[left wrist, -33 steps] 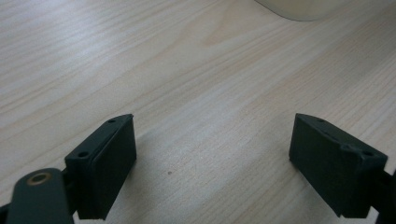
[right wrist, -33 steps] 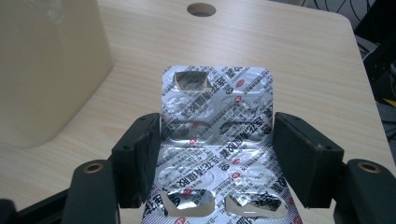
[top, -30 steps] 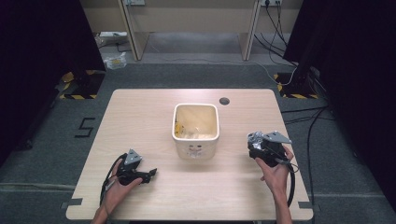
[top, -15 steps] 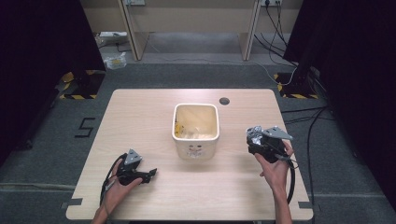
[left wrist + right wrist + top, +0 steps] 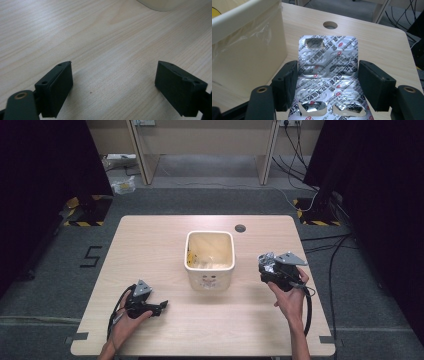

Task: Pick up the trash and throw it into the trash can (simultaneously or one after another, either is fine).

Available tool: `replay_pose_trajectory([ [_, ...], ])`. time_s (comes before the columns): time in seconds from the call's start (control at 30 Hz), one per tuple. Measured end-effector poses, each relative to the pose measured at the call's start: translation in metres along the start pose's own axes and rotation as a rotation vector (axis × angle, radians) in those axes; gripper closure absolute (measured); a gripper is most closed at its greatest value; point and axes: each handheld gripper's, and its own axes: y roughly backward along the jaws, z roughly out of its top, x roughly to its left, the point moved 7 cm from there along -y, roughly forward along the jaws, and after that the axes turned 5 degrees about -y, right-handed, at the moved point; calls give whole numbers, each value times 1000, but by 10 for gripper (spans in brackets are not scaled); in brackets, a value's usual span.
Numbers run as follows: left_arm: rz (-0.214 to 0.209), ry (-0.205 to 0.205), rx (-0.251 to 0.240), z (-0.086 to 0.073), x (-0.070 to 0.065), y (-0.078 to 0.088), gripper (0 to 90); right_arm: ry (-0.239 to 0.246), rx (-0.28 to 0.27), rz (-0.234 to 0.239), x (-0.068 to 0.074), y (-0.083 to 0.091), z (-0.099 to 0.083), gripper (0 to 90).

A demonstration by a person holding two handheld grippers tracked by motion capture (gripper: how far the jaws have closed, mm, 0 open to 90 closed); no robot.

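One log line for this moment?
left gripper: open, low over table | right gripper: holds blister pack beside bin

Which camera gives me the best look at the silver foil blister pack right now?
The right gripper view: the silver foil blister pack stands between the right tongs, its print and torn pockets plain. The high view shows it as a small shiny patch at those tongs. The left gripper view looks at bare wooden table.

A lab-style recording bay: black curtains (image 5: 45,175) flank a lone wooden table (image 5: 150,240), with hazard-striped stand bases (image 5: 82,212), trailing cables (image 5: 300,150) and a taped floor number (image 5: 90,256) around it.
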Motion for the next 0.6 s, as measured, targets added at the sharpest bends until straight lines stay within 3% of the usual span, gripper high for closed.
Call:
replay_pose_trajectory([
  [0.6, 0, 0, 0, 0, 0, 0, 140, 14, -37, 21, 4, 8, 17, 342],
])
